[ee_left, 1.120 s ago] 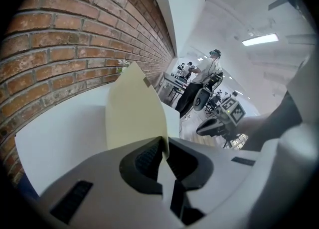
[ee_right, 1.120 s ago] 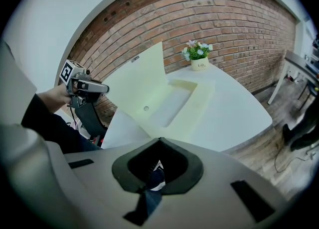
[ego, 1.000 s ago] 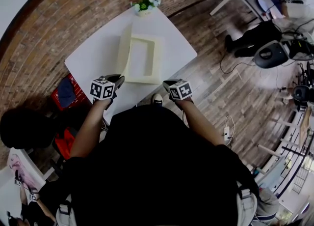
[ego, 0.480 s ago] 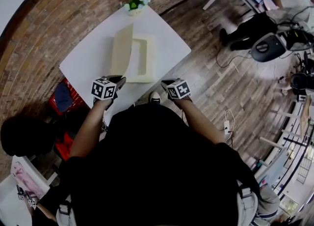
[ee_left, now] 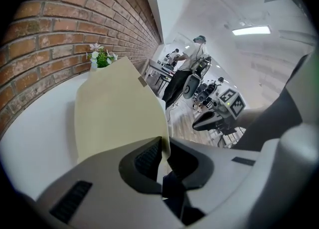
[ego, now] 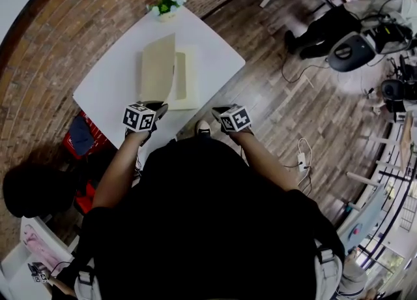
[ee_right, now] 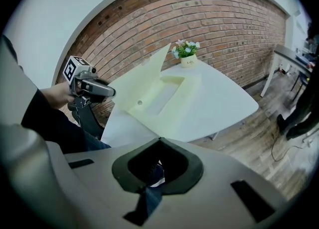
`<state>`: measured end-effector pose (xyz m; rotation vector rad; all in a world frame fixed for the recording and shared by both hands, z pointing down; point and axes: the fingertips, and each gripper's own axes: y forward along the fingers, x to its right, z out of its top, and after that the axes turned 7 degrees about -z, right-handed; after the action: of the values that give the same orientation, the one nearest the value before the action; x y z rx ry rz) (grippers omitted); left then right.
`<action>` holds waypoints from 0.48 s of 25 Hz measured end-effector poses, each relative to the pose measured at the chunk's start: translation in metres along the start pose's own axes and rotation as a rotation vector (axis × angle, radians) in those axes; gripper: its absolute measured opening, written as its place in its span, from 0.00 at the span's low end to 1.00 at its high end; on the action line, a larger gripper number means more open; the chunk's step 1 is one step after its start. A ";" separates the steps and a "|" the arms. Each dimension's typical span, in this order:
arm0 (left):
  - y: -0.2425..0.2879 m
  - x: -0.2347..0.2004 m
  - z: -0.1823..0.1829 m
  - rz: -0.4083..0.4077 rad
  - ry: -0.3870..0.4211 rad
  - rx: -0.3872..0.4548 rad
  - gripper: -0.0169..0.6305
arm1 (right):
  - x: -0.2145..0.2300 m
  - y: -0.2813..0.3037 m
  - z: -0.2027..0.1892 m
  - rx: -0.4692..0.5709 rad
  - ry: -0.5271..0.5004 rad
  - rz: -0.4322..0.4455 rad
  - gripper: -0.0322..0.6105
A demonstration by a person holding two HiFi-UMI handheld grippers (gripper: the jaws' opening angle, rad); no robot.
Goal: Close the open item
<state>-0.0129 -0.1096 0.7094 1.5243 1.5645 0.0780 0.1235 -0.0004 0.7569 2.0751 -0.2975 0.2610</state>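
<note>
Box (ego: 171,74) one, plant (ego: 164,4) one, grippers (ego: 159,104) (ego: 217,110) two

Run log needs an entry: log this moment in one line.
left gripper: shut on lid | right gripper: shut, empty | box: open, on table

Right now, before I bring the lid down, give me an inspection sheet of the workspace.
Surface: white table, on a wooden floor.
Job's things: cream box open; its lid is raised and leaning over it.
Clutter: flower pot at the far corner, apart from the box.
Grippers: left claw shut on the lid's near edge; right claw shut, empty, short of the table.
Cables: white cord on the floor to the right.
Surroundings: brick wall; red crate beside the table.
</note>
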 end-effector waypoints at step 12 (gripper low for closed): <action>0.040 0.004 -0.005 -0.060 0.019 -0.073 0.08 | 0.009 -0.008 -0.011 0.013 0.036 -0.023 0.08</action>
<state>0.0152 -0.0946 0.7342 1.4224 1.6046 0.1146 0.1341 0.0124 0.7586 2.0833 -0.2509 0.2865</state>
